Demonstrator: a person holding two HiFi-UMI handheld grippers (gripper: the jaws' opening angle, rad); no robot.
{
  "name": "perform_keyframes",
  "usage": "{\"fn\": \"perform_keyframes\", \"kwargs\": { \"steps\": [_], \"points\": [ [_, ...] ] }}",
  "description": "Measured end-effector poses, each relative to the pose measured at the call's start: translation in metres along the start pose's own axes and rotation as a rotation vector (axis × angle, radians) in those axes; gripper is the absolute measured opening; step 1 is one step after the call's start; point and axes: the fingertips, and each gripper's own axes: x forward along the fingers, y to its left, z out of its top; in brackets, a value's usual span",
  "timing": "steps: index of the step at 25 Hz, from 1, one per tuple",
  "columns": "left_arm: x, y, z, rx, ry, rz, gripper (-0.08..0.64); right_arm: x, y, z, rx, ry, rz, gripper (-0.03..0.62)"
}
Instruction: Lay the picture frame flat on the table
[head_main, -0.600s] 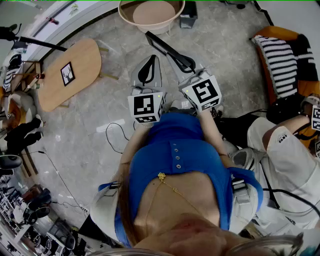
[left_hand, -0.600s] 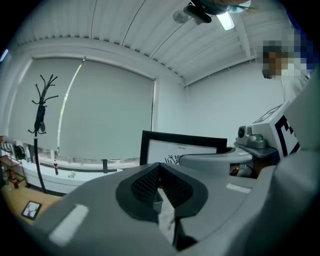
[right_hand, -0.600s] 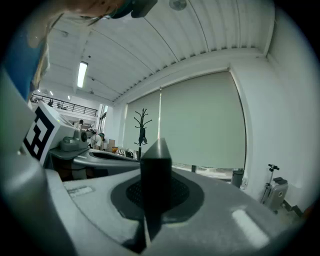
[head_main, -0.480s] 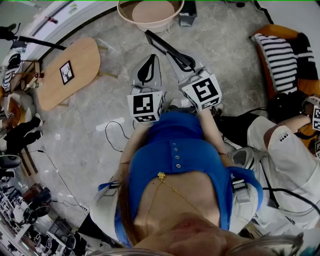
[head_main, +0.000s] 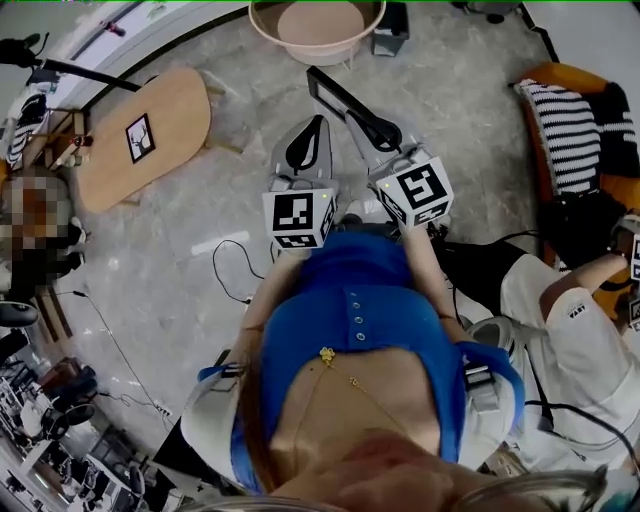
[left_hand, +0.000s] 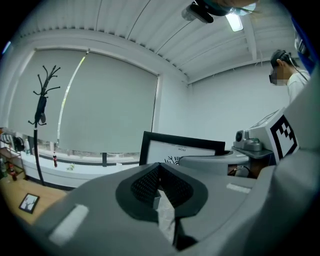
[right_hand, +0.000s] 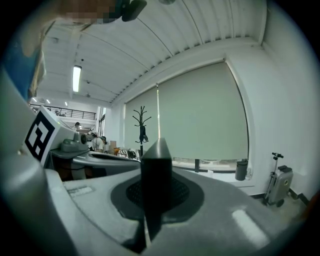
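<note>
Only the view has shifted slightly: the right tongs (head_main: 388, 148) stay clamped on the frame (head_main: 345, 100), aloft and well apart from the worktop (head_main: 180, 110), the left tongs (left_hand: 160, 172) together on a white scrap (left_hand: 164, 212), so the laying is still ahead.

A light wooden table (head_main: 175, 105) with rounded ends stands on the grey marbled floor (head_main: 180, 220). A small picture frame (head_main: 140, 137) lies flat on its top, near the middle, with bare wood all round it. On the floor beyond the table sits a round beige tub (head_main: 318, 25), with a dark box (head_main: 392, 28) just beside it. A thin black cable (head_main: 214, 268) loops across the tiles. An orange seat (head_main: 553, 72) stands well apart, at the far side.
</note>
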Motion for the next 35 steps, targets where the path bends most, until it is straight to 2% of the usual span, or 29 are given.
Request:
{"fn": "perform_keyframes", "kwargs": {
  "steps": [13, 19, 29, 35],
  "points": [
    [0.09, 0.108, 0.023, -0.014, 0.014, -0.126, 0.0, 0.132, -0.043, 0.02, -0.037, 0.034, -0.083, 0.011],
    [0.138, 0.118, 0.022, 0.015, 0.028, -0.161, 0.0, 0.165, -0.079, 0.015, -0.03, 0.036, -0.099, 0.012],
    [0.14, 0.181, 0.034, -0.018, 0.039, -0.208, 0.0, 0.227, -0.057, 0.026, -0.036, 0.054, -0.133, 0.012],
    [0.153, 0.201, 0.037, -0.041, 0.037, -0.188, 0.0, 0.246, -0.064, 0.03, -0.051, 0.06, -0.123, 0.012]
  ]
}}
